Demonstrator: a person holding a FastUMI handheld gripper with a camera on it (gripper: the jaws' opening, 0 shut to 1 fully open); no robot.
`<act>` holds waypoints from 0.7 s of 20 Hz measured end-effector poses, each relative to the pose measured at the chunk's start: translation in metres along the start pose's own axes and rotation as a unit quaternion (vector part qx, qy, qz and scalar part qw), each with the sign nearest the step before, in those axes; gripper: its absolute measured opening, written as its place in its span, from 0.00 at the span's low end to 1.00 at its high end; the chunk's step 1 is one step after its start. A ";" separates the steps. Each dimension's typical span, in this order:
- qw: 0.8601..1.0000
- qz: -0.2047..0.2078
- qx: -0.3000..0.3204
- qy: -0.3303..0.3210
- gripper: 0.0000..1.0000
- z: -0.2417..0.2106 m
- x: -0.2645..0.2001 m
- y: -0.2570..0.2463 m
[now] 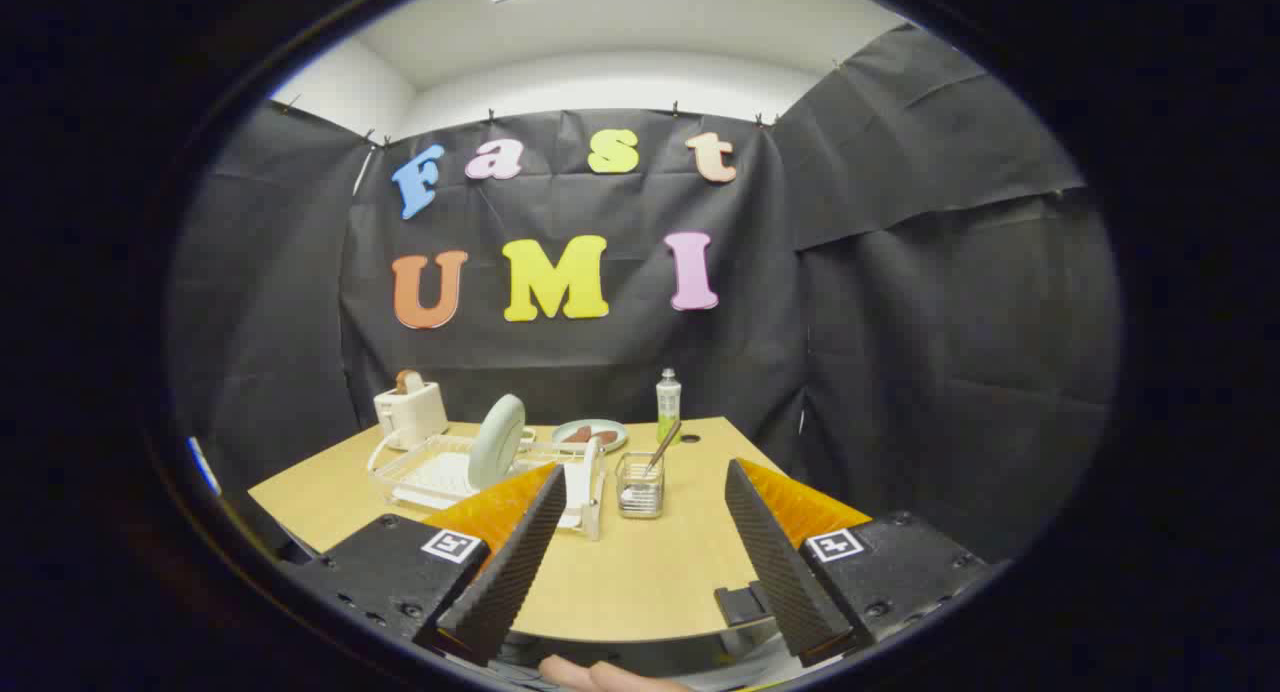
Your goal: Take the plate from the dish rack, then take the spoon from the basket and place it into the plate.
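Observation:
A pale green plate stands on edge in the white dish rack, beyond my left finger. To the right of the rack stands a small clear mesh basket with a spoon leaning out of it, handle up. My gripper is open, held above the near part of the wooden table, with nothing between its fingers. The basket sits ahead in the gap between the fingers; the rack's near right corner is partly hidden by the left finger.
A white toaster with bread in it stands behind the rack. Further back lie a plate with brownish food and a green-filled bottle. Black cloth walls close the booth. A hand shows under the near table edge.

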State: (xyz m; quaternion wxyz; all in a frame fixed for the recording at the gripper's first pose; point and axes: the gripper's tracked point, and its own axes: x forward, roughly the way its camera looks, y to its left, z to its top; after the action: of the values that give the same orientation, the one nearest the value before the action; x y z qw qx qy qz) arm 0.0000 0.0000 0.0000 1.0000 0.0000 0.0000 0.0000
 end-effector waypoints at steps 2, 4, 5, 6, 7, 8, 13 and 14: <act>1.000 0.013 0.005 0.002 1.00 -0.001 -0.001 0.004; 1.000 0.020 0.009 0.012 1.00 -0.006 0.001 0.004; 0.999 0.024 0.013 0.017 1.00 -0.009 0.001 0.004; 0.999 0.024 0.016 0.020 1.00 -0.009 0.002 0.003; 0.999 0.025 0.017 0.022 1.00 -0.010 0.004 0.002; 0.999 0.024 0.018 0.023 1.00 -0.011 0.005 0.002; 0.999 0.017 0.015 0.029 1.00 -0.014 0.012 0.001; 0.999 0.018 0.013 0.031 1.00 -0.014 0.016 0.003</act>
State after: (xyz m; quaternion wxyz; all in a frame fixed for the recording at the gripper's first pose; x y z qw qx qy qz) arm 0.0159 0.0029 -0.0137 0.9993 0.0131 0.0313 0.0182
